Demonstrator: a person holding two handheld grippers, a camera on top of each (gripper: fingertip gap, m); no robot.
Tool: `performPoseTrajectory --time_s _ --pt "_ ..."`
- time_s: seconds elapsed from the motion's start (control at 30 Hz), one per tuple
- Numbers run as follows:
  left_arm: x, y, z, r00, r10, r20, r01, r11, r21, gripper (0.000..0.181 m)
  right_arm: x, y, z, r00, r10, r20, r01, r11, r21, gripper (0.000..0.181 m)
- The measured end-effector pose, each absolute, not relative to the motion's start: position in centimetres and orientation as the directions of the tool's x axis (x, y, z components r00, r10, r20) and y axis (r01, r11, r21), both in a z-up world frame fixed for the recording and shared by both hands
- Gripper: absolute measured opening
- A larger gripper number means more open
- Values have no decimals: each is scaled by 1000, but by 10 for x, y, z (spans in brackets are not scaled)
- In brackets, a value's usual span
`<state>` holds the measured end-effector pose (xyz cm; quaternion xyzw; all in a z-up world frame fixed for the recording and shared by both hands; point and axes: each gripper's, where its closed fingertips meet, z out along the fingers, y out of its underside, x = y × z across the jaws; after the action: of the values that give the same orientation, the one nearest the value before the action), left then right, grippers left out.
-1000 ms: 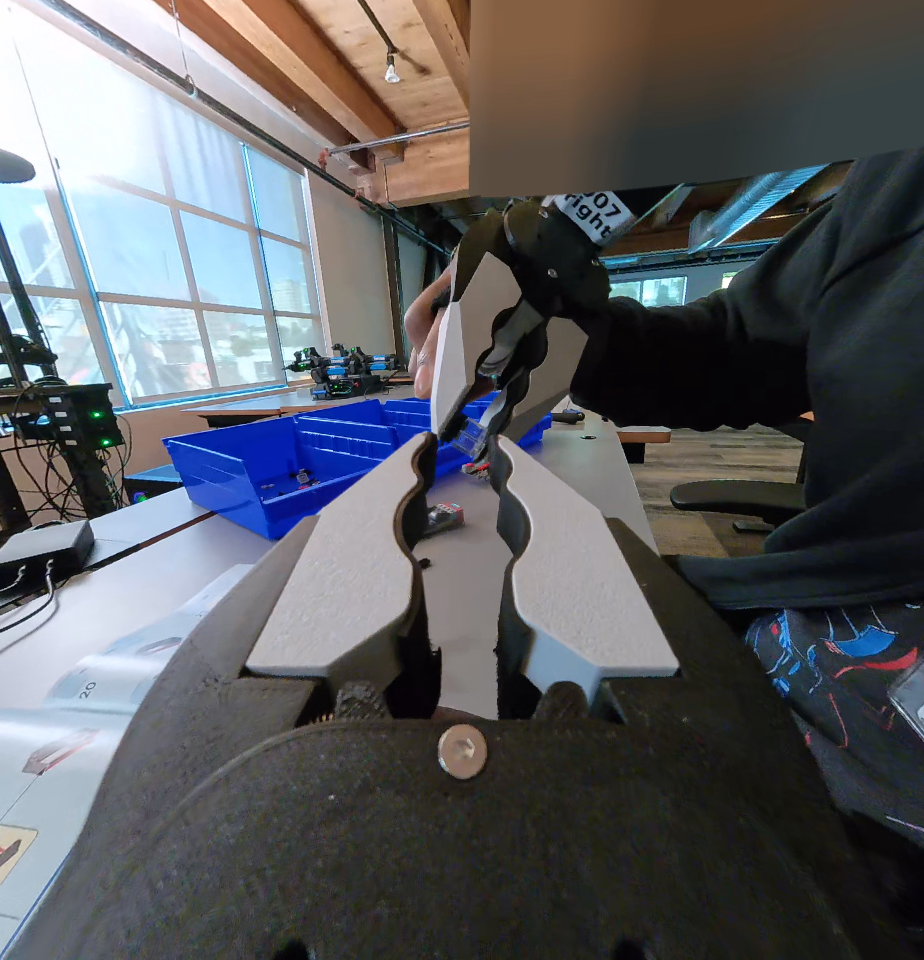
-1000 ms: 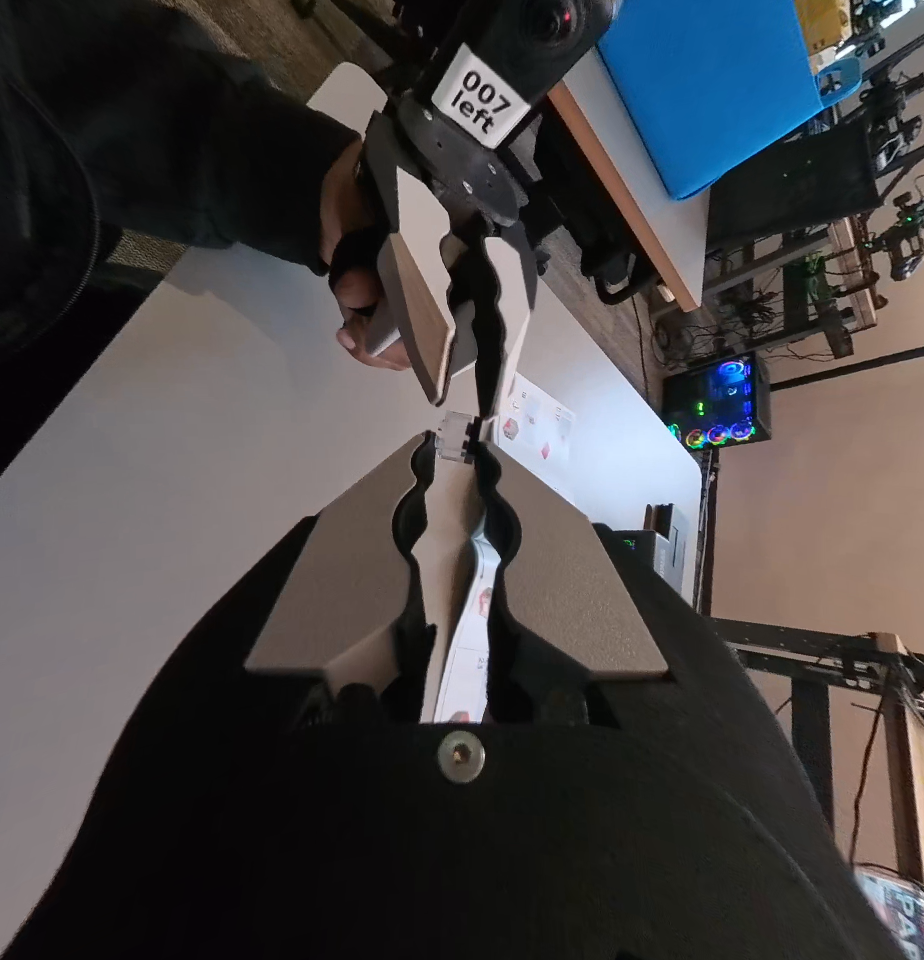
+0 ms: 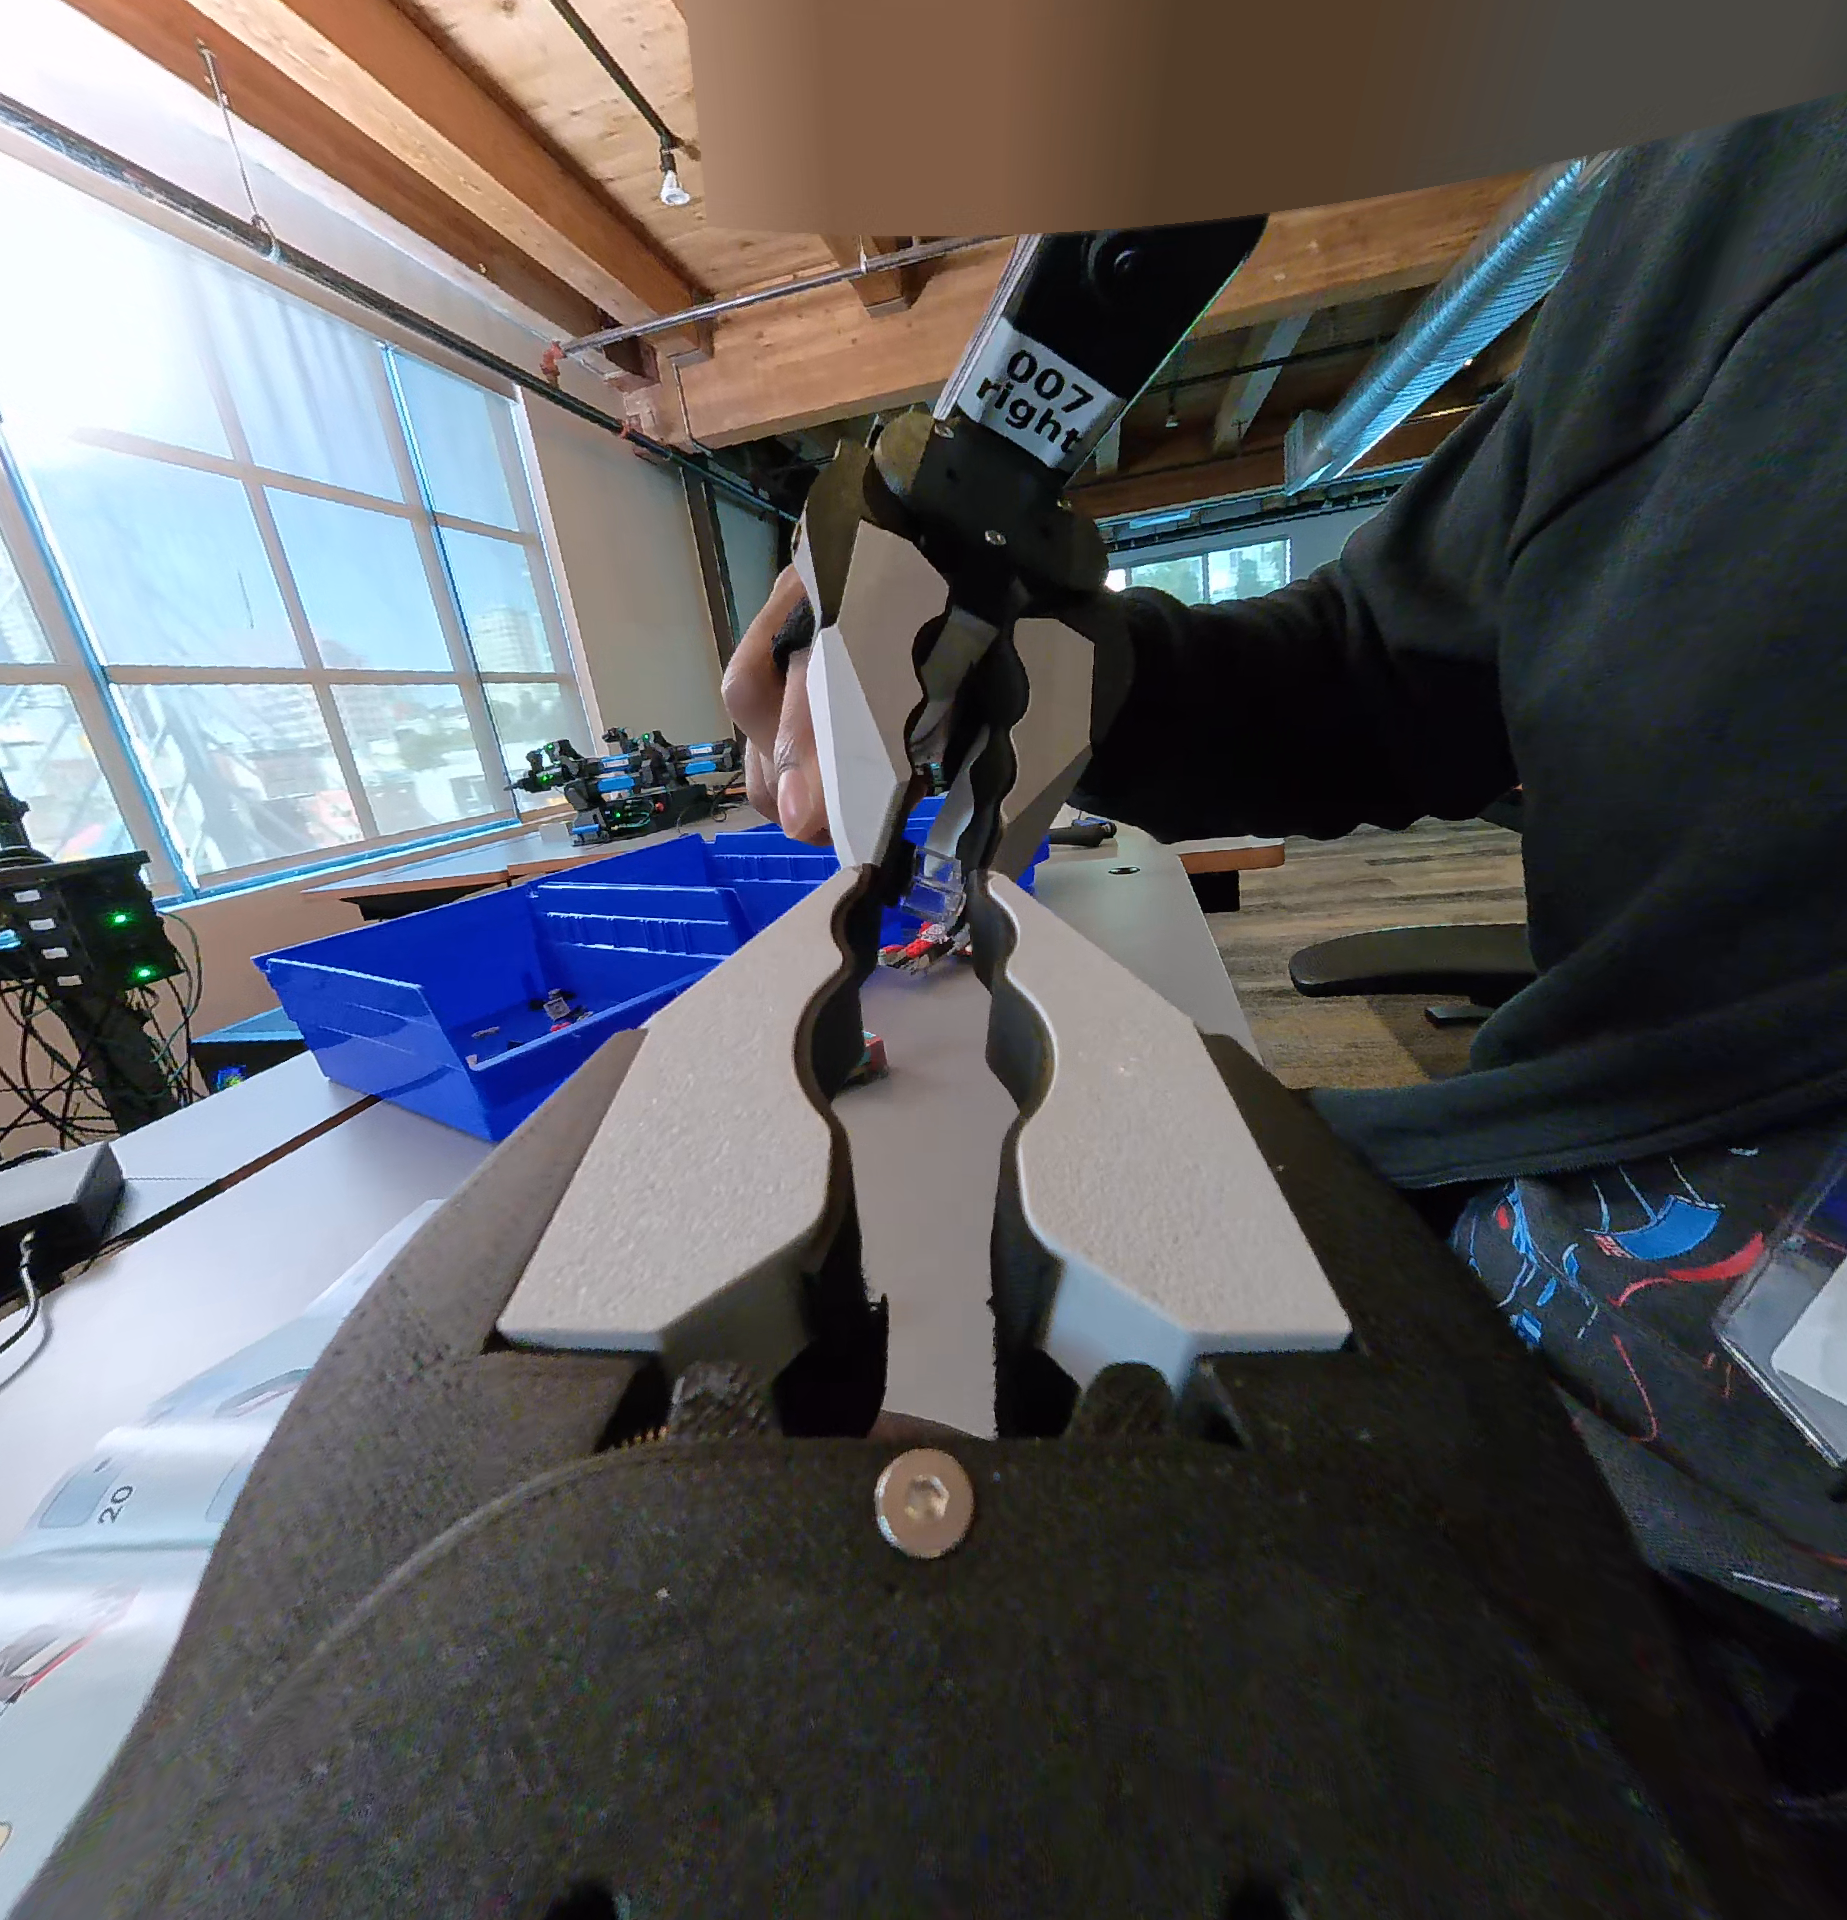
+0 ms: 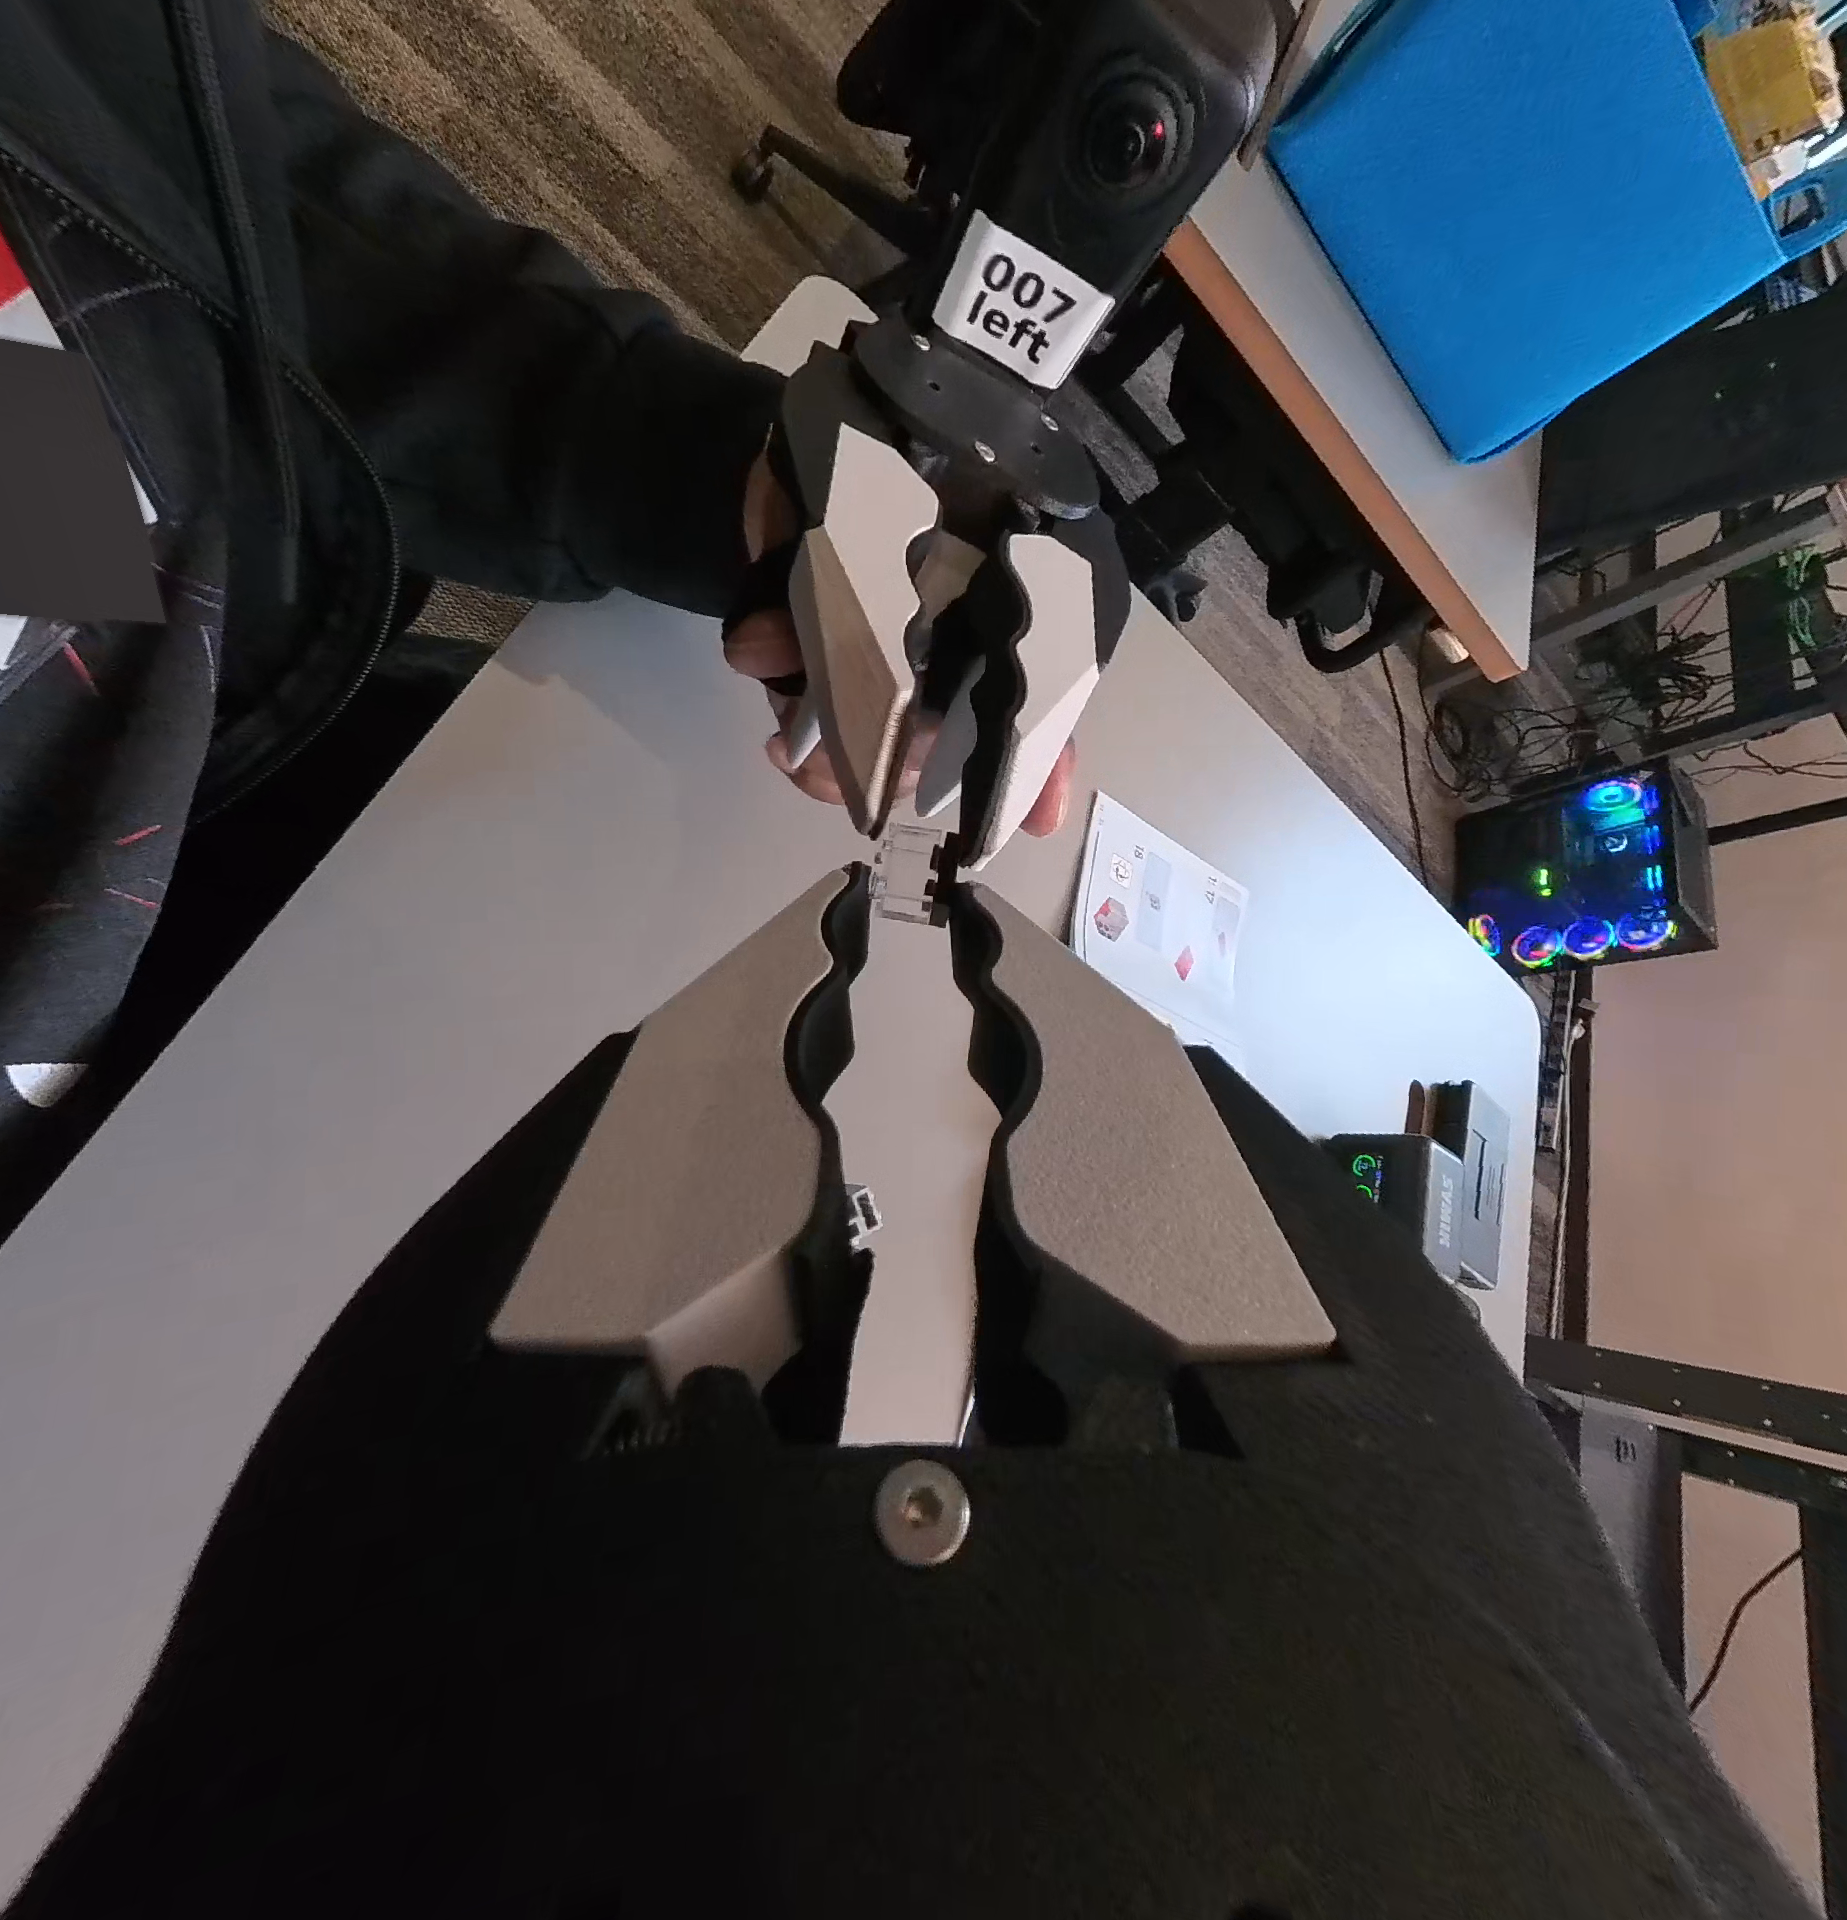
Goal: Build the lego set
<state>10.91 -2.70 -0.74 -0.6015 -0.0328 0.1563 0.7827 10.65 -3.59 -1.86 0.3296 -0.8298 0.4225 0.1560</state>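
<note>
Left tongs (image 4: 919, 831) rose to meet clear brick (image 4: 906, 875).

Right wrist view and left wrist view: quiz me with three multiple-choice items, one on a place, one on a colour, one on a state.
1. Where is the instruction sheet?
A. flat on the table
B. in the bin
C. on the floor

2. What colour is the bin?
A. red
B. green
C. blue

3. How is the right gripper?
A. wide open, empty
B. shut on the clear brick
C. holding the sheet

Answers:
1 A, the instruction sheet lies on the table.
2 C, the bin is blue.
3 B, the right gripper has its fingertips pressed on the clear brick.
</note>
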Motion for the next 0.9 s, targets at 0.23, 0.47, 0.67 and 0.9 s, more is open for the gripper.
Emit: performPoseTrajectory --time_s 0.23,0.47,0.67,0.9 --pt "108 -26 -7 944 295 -148 -218 219 -951 17 107 -37 -17 -729 -411 548 -684 417 -598 15" --pt "108 -27 -5 937 300 -179 -247 205 -947 15 108 -38 -17 -719 -416 557 -695 412 -589 15" --pt "110 -28 -2 927 308 -216 -285 199 -938 13 110 -39 -15 -712 -422 562 -702 405 -586 14" --pt "108 -29 -2 918 324 -229 -302 196 -933 13 108 -39 -15 -692 -423 585 -722 411 -557 14"
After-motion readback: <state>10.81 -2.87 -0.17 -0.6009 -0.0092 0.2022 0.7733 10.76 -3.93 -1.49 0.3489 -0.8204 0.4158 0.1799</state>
